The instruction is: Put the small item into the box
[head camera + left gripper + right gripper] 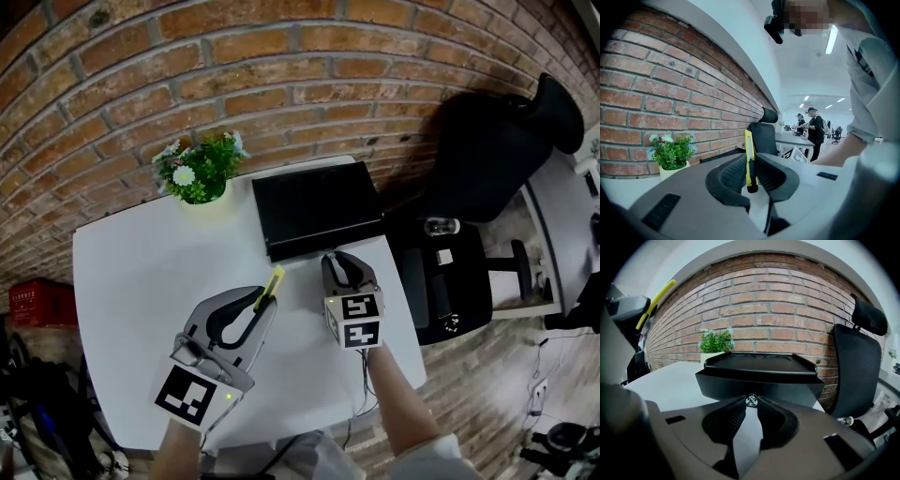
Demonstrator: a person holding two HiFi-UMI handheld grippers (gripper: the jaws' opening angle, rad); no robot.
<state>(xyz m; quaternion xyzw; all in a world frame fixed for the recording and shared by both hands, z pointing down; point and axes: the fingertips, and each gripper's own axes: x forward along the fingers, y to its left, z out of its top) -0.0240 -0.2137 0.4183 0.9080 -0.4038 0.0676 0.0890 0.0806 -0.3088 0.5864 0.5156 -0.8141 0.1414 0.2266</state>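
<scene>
Two claws: left claw point(751, 164) on yellow stick point(748, 145), right claw point(750, 402) on clear knob point(751, 399), unseen overhead

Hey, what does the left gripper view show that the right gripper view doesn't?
Only the left gripper view: people standing in an office beyond. Only the right gripper view: the clear knob on the black box, pinched by the right gripper. Both: the yellow item in the left gripper, the plant, brick wall and black chair.
</scene>
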